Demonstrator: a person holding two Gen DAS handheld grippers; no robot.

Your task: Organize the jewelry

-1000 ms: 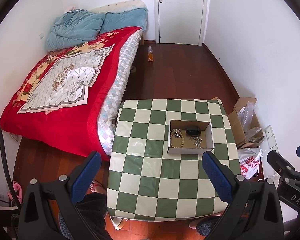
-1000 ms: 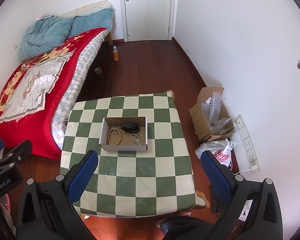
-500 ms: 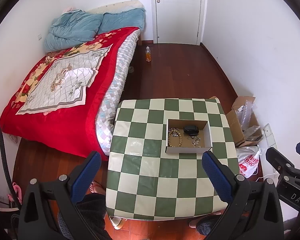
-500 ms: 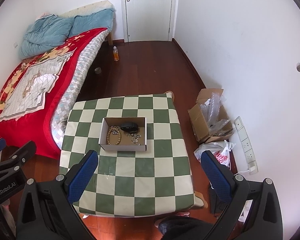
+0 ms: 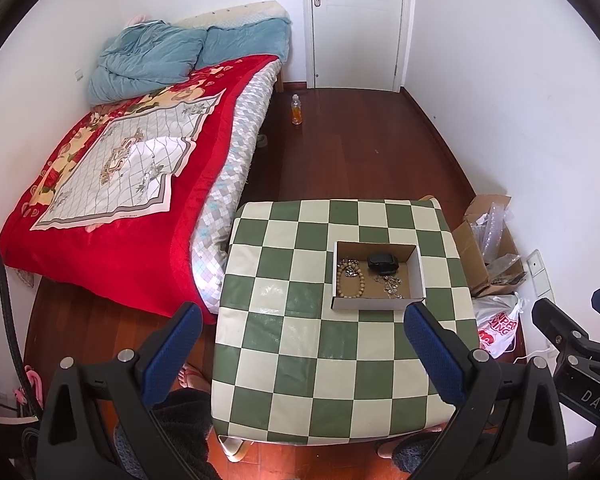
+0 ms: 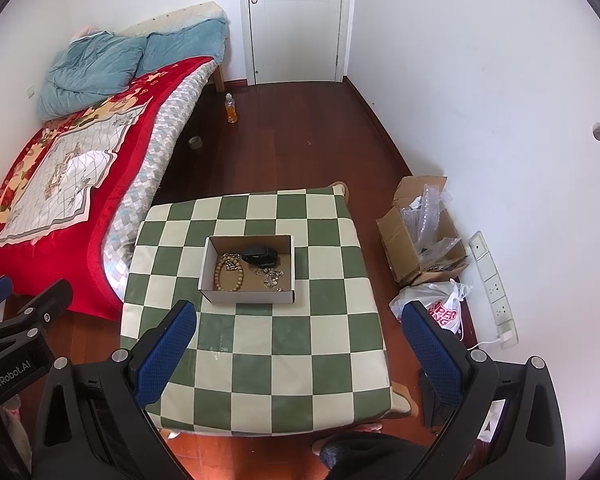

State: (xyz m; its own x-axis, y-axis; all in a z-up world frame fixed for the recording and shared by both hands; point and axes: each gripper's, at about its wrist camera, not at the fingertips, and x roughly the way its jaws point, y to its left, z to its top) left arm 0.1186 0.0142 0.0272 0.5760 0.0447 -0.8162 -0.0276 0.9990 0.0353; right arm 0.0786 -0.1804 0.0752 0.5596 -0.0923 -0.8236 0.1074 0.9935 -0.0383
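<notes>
A shallow cardboard box [image 5: 378, 303] [image 6: 247, 296] sits on the green-and-cream checked table [image 5: 300, 360] [image 6: 284, 344]. In it lie a wooden bead bracelet [image 5: 350, 282] [image 6: 229, 274], a black case [image 5: 382, 263] [image 6: 260, 257] and tangled silver chains [image 5: 391, 285] [image 6: 273, 279]. My left gripper [image 5: 302, 330] is open and empty, held high above the table's near half. My right gripper [image 6: 298, 326] is open and empty, also high above the table, short of the box.
A bed with a red blanket [image 5: 112, 184] stands left of the table. An open carton with plastic wrap [image 6: 420, 232] and a white plastic bag [image 6: 436, 308] lie on the floor at the right wall. A bottle [image 5: 296, 110] stands near the door.
Both grippers have drawn back and up a little; the table and box look slightly smaller and farther. Both stay open and empty.
</notes>
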